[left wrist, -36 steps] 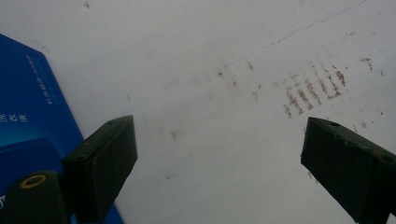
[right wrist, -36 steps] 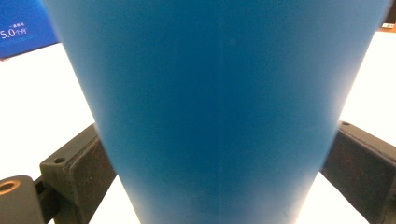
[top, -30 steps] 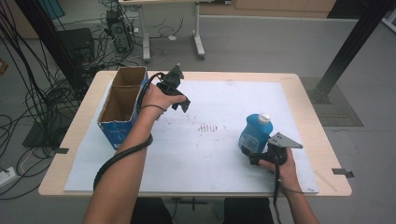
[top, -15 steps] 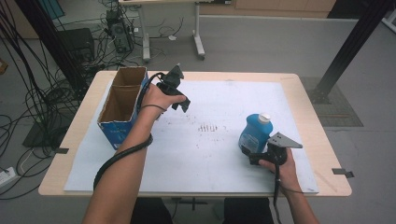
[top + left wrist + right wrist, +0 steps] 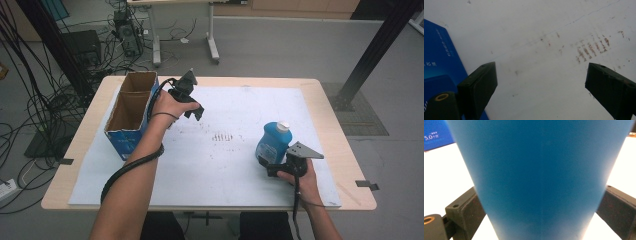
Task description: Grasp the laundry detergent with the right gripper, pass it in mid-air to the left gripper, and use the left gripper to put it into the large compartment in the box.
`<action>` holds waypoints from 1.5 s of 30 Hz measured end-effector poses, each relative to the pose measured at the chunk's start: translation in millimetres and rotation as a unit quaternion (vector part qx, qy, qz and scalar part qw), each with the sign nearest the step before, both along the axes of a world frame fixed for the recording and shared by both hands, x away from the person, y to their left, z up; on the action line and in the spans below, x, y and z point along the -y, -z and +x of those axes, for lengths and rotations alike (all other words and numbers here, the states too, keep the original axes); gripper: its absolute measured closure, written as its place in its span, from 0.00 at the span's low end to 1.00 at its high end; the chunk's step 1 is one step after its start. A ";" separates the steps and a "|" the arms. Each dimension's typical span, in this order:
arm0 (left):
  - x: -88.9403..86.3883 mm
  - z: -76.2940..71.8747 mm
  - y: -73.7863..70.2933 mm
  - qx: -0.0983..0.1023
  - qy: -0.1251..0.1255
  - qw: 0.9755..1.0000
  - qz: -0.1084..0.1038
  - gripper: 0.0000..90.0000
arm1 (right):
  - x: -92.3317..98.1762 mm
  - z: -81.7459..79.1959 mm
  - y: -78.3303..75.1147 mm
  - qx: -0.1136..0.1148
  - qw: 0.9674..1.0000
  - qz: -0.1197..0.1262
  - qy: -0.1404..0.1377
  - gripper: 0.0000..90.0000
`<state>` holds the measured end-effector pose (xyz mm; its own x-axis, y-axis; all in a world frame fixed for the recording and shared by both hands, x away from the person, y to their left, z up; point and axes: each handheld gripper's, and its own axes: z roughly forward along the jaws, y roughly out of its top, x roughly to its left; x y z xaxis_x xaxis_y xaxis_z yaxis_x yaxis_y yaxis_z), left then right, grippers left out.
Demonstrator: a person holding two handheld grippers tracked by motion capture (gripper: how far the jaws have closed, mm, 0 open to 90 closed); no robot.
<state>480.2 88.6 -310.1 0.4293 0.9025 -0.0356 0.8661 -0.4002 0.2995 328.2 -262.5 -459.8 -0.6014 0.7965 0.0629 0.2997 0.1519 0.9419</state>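
Wooden table (image 5: 332, 107), covered by a white sheet (image 5: 240, 165) with a patch of brown marks (image 5: 222, 136) near the middle. At the left edge of the sheet, an open cardboard box (image 5: 127, 117), blue outside, two compartments. Right of centre, upright on the sheet, a blue bottle (image 5: 272, 142) with a white cap. Right gripper (image 5: 270, 169) closed on the bottle's lower body, a jaw pressed against each side in the right gripper view (image 5: 541, 182). Left gripper (image 5: 196, 111) held above the sheet just right of the box, jaws wide apart, nothing between them (image 5: 541, 92). Bottle's cap and base cut off in the right gripper view, the surface blurred, no label readable. Box cut to one blue corner (image 5: 439, 57) in the left gripper view, small print too fine to read.
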 end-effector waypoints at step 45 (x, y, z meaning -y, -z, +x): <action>-0.9 -2.6 -1.8 0.002 -0.001 1.000 -0.008 0.12 | -1.6 -1.7 -3.3 0.024 1.000 0.004 0.011 0.31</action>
